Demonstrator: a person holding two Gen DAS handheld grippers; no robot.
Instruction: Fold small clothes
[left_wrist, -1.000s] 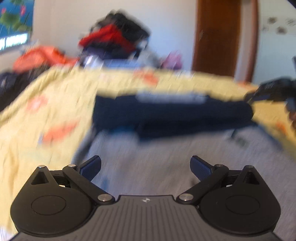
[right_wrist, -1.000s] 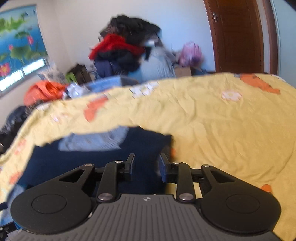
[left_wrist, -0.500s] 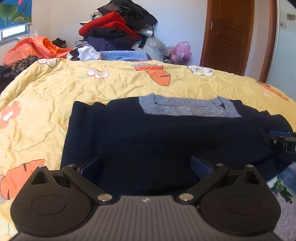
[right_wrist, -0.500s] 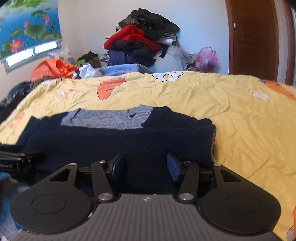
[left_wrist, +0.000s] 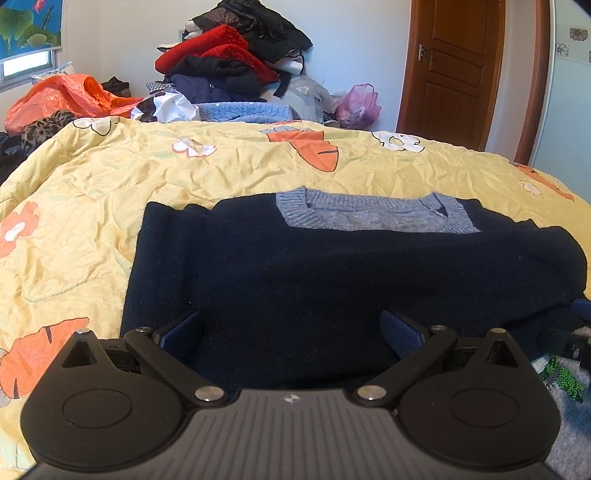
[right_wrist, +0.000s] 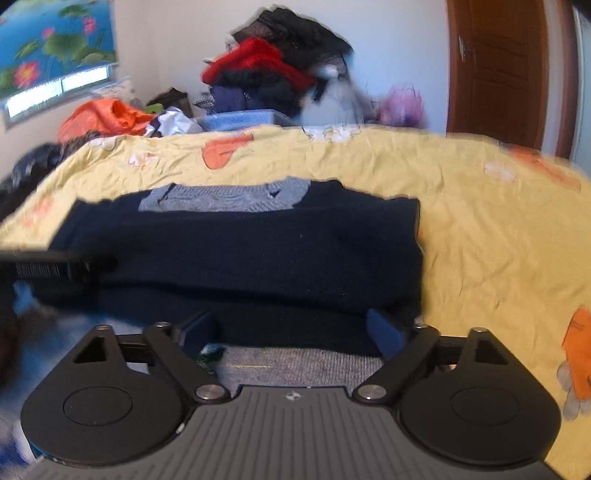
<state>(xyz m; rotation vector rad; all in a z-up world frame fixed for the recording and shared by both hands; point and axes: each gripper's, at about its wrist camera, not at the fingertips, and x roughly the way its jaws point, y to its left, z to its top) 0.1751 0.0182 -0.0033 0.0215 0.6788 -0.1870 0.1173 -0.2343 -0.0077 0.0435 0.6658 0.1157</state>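
Note:
A navy sweater (left_wrist: 332, 280) with a grey knit collar (left_wrist: 373, 216) lies folded on the yellow bedspread (left_wrist: 110, 206); it also shows in the right wrist view (right_wrist: 258, 251). Its grey lower part (right_wrist: 295, 365) sticks out at the near edge. My left gripper (left_wrist: 291, 332) is open and empty, low over the sweater's near left part. My right gripper (right_wrist: 291, 332) is open and empty over the near right edge. Each gripper shows at the side of the other's view.
A heap of clothes (left_wrist: 236, 62) is piled against the far wall beyond the bed. An orange bag (left_wrist: 70, 96) lies at the far left. A pink bag (left_wrist: 358, 105) sits by the brown door (left_wrist: 450, 70). Bare bedspread lies left and right of the sweater.
The navy part has been laid over the grey lower part of the sweater. My right gripper went from nearly shut to wide open and let go. Both grippers drew back a little.

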